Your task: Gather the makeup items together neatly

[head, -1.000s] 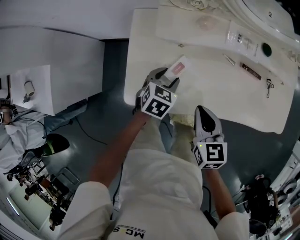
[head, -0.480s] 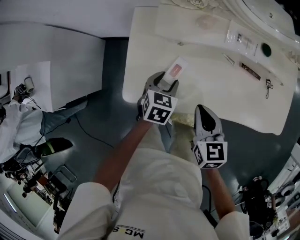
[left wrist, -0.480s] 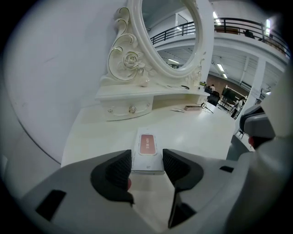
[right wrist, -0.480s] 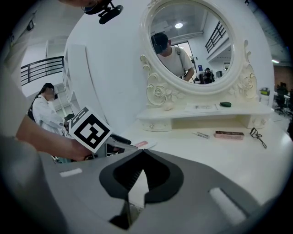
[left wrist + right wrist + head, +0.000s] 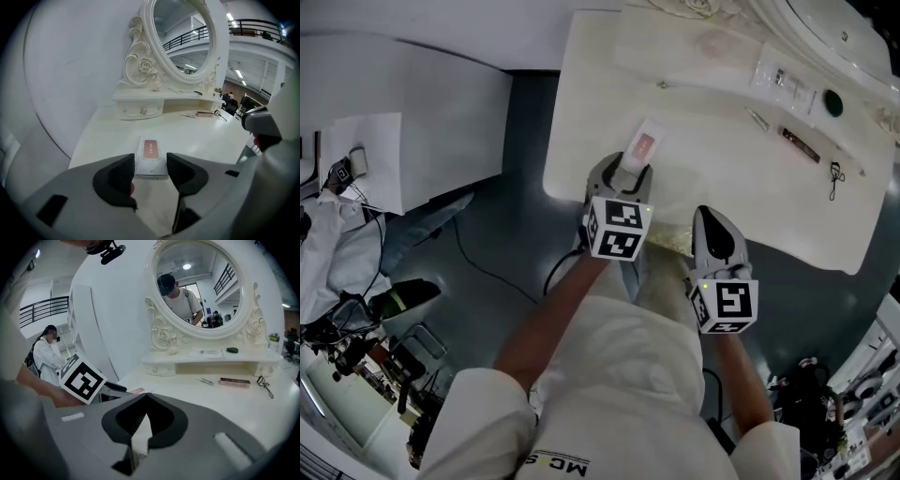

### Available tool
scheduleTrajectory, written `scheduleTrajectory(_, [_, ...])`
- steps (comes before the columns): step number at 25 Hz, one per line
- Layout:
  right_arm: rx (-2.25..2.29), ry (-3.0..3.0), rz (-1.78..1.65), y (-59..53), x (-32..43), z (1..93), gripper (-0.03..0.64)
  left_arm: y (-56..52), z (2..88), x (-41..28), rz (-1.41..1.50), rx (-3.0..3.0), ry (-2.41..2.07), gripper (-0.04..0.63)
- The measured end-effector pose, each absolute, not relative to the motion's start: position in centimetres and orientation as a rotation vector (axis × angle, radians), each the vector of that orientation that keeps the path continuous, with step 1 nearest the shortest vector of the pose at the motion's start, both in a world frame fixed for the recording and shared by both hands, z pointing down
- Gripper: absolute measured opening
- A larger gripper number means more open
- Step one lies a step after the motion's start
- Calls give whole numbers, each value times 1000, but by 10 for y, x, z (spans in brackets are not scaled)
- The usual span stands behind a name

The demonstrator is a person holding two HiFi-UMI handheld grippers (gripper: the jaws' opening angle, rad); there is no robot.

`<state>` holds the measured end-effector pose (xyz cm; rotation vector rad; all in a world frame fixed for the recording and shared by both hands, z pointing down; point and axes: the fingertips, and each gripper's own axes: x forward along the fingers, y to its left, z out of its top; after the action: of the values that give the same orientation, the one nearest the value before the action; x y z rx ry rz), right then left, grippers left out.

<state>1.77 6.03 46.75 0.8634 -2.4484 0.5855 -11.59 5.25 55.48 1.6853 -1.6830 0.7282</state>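
- One makeup item is in hand: a flat white box [image 5: 150,151] with a pink label. Its near end is pinched between the jaws of the left gripper [image 5: 151,165], and the rest points forward over the dressing table [image 5: 712,187] near the front left corner. I cannot tell whether the box rests on the top or is lifted just clear of it
- Nothing sits in the right gripper [image 5: 146,397]. Its jaws are closed tight on themselves, and it hovers by the table's front edge, just to the right of the left one
- Several other items lie well apart from the white box, toward the far right of the table: a slim brown box [image 5: 802,143], a thin stick [image 5: 758,119] near it, and an eyelash curler [image 5: 834,178]. A clear packet [image 5: 783,80] and a dark round item [image 5: 833,100] rest on the raised shelf [image 5: 206,363] under the mirror [image 5: 197,287]
- Handling, as a judgement: the white box looks like light card, stiff along its length but easy to dent under a hard squeeze. Its faces look smooth enough to slip
- Held only at one end, it could pivot or droop. A hold across the long edges nearer the middle would probably be steadier
- Setting it down flat beside the slim brown box likely calls for a gentle, level release
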Motion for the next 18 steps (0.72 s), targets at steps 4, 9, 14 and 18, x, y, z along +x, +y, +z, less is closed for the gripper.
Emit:
scheduleTrajectory(4, [865,-2452,578,56,19,467,2,63,554,-114,700,1649,-1712,221])
scheduleTrajectory(9, [863,-2457,580,53,18,466,2,74,555,-115,674,1608,-1738,221])
scheduleTrajectory(14, [856,-2465,577,52,18,465,2,86,554,-114,653,1569,-1755,221])
scheduleTrajectory(18, [845,-2470,579,53,16,468,2,93,554,-113,643,1539,-1779,221])
